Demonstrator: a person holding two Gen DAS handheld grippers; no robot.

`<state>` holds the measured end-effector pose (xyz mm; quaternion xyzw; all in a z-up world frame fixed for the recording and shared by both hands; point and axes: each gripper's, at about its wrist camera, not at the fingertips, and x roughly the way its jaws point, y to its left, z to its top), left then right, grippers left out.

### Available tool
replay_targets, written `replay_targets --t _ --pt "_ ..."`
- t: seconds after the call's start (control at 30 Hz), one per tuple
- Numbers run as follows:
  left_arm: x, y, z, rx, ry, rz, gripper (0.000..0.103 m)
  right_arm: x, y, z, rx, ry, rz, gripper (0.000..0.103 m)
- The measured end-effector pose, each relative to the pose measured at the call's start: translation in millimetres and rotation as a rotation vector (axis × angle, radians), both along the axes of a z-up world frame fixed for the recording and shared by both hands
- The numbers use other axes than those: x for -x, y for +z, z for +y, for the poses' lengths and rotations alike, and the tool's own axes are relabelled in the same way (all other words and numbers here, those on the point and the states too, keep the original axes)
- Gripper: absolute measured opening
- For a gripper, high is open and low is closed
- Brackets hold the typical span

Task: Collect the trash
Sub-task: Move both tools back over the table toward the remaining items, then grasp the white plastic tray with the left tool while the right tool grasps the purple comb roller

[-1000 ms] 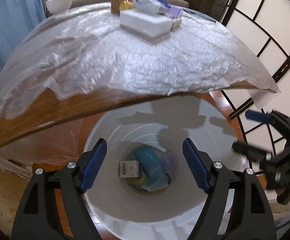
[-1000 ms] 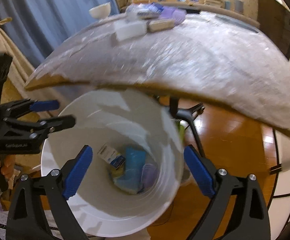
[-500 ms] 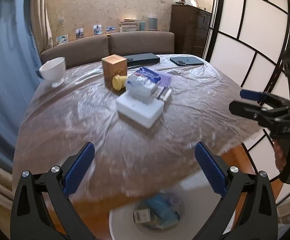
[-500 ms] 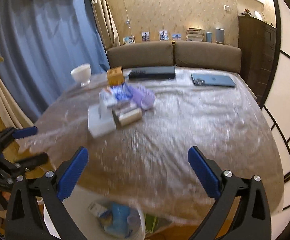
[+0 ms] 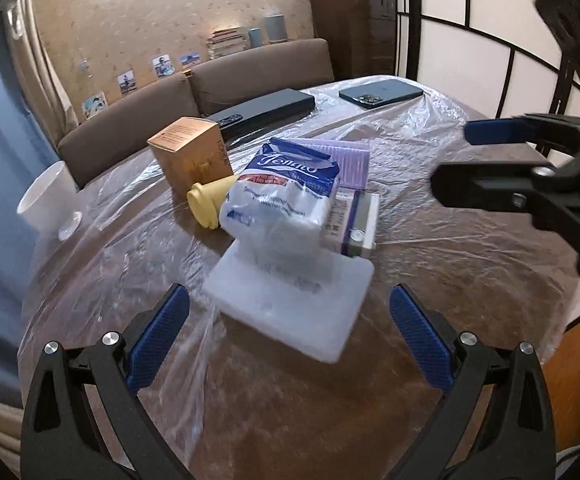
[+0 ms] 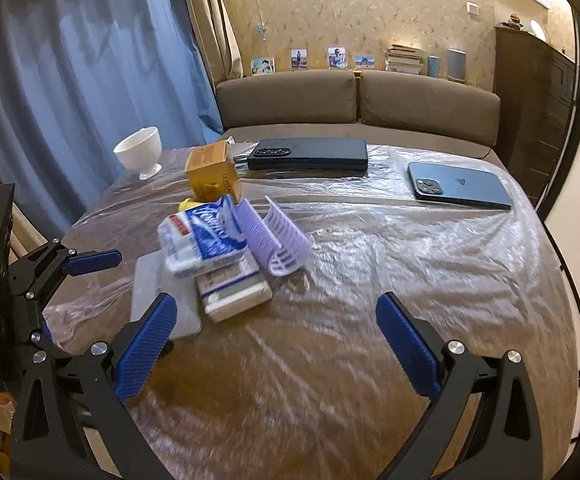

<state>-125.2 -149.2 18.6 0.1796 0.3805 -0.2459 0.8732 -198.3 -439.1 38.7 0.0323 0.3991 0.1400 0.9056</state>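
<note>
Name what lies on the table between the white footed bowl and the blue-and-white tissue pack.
In the left wrist view, a pale yellow cup on its side and a gold box lie between the bowl and the tissue pack.

Clustered near the middle of the plastic-covered surface (image 5: 450, 264): blue-and-white tissue pack (image 5: 286, 196) tilted atop a flat white foam slab (image 5: 290, 300), small grey-and-cream box (image 5: 354, 224) touching its side, ribbed lilac tray (image 6: 274, 236) curled behind, pale yellow cup (image 5: 208, 202) tipped over beside it.
</note>
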Motion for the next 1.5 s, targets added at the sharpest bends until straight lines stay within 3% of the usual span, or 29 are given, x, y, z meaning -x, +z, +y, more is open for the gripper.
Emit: replay_targets --t 0.23,0.33,0.53,0.77,0.9,1.13,1.43,1.47,1.5 --pt "-19.6 -7.7 3.5 0.053 -0.041 0.073 0.101 -43.4 -16.7 1.4 -0.013 0.015 0.053 0.098" --pt "-26.6 -7.4 12.3 0.097 -0.038 0.105 0.101 -57.6 -21.6 2.6 -0.004 0.025 0.067 0.095" --pt "-34.3 -7.2 24.0 0.113 -0.066 0.162 0.095 -77.7 -29.8 8.6 -0.005 0.074 0.094 0.086" --pt "-34.8 -5.1 25.7 0.097 -0.099 0.167 0.095 -85.3 -32.2 13.2 -0.067 0.135 0.111 0.073" --pt "-34.5 -5.8 32.2 0.103 -0.087 0.176 0.095 -84.8 -33.4 9.4 -0.086 0.143 0.122 0.072" --pt "-38.4 -5.1 51.6 0.111 -0.055 0.182 0.095 -83.6 -29.6 -0.2 -0.069 0.127 0.108 0.072" --pt "-43.2 -5.2 58.6 0.107 -0.014 0.174 0.095 -91.2 -36.2 17.6 -0.024 0.177 0.125 0.062" --pt "-43.8 -5.2 58.6 0.107 -0.013 0.173 0.095 -91.3 -35.3 20.2 -0.016 0.180 0.122 0.061" --pt "-43.7 -5.4 59.0 0.108 -0.011 0.172 0.095 -91.9 -34.4 22.6 -0.019 0.188 0.122 0.053"
